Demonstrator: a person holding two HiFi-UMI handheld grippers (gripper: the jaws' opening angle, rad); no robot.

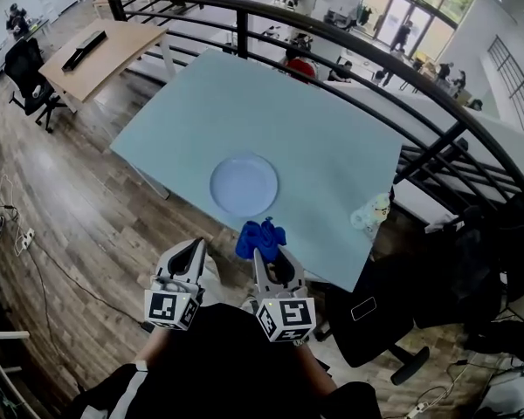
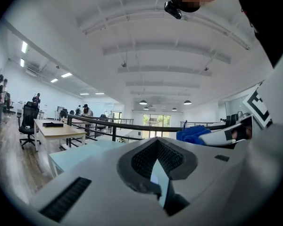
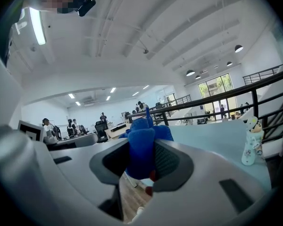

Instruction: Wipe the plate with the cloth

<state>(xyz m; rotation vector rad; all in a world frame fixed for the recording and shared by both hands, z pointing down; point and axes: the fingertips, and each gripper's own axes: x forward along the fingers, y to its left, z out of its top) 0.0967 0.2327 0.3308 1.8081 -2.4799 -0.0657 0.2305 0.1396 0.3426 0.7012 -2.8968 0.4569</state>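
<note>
– Grippers first, right under my head camera: my left gripper [image 1: 195, 244] has its jaws together on nothing, and my right gripper [image 1: 266, 250] is clamped on the crumpled blue cloth [image 1: 260, 234].

– And beyond them?

– I see the pale blue-green rectangular table [image 1: 332, 138], then the round pale-blue plate [image 1: 244, 184] lying flat near my edge of it, with the cloth just beside its near rim. Smallest is a little white figure-shaped bottle [image 1: 371, 212], upright at the table's right edge.

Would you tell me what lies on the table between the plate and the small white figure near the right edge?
Nothing: in the head view only bare table lies between the plate and the figure.
</note>
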